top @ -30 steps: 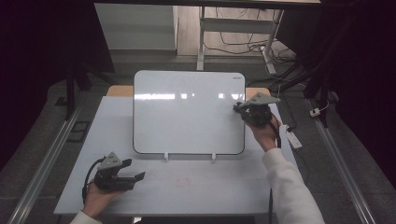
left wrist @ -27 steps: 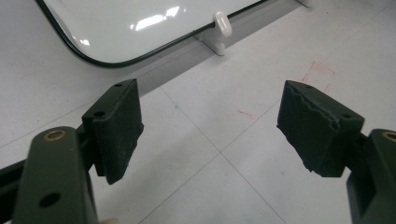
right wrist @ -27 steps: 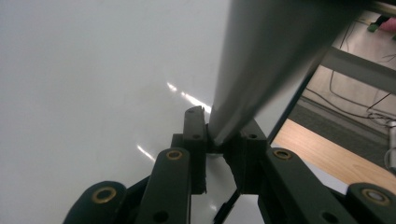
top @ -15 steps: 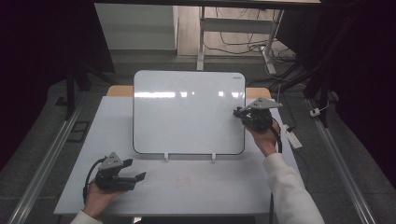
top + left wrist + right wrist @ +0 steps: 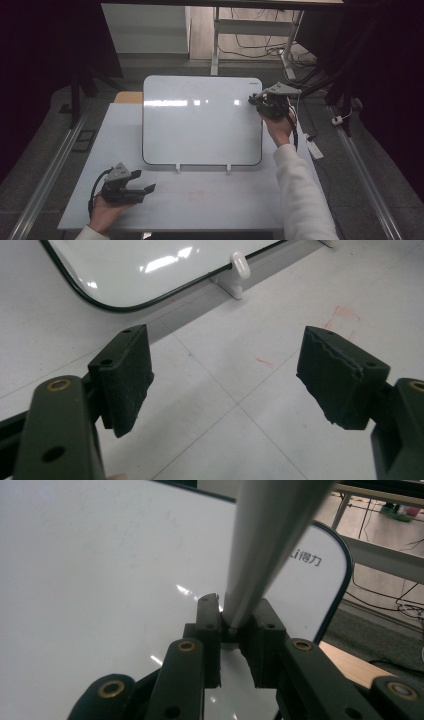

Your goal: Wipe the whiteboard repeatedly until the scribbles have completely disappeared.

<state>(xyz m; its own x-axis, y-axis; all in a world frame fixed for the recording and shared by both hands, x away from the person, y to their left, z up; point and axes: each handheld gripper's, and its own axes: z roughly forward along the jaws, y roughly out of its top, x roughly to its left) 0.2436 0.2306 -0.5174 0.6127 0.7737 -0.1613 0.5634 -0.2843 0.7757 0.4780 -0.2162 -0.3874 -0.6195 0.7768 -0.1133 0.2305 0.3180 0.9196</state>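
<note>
Two claws in play; right claw (image 5: pixel 256 100) is clenched on a pale grey marker (image 5: pixel 260 545) (barrel runs up and out of the top of the right gripper view, so which end faces the board I cannot tell); left claw (image 5: pixel 145 190) is released, jaws wide apart, nothing between them, resting low on the counter (image 5: pixel 210 200) near its front left corner, well apart from the work.

Whiteboard (image 5: pixel 200 125) stands propped on the counter on two small white feet (image 5: pixel 239 265), tilted back; surface looks blank apart from glare; right claw sits at its upper right edge, near the printed brand mark (image 5: pixel 306 557).

Step in hand, as I judge it: bringing the marker to the board to write or draw. To do it well: keep the squeeze firm so the barrel does not twist between the pads; approach the board square-on, press lightly (the board rests on small feet only and may tip or slide back under a hard push); start strokes inside the black rim, not on it; left claw could brace the lower edge if the board shifts; keep the trailing cable off the surface.
</note>
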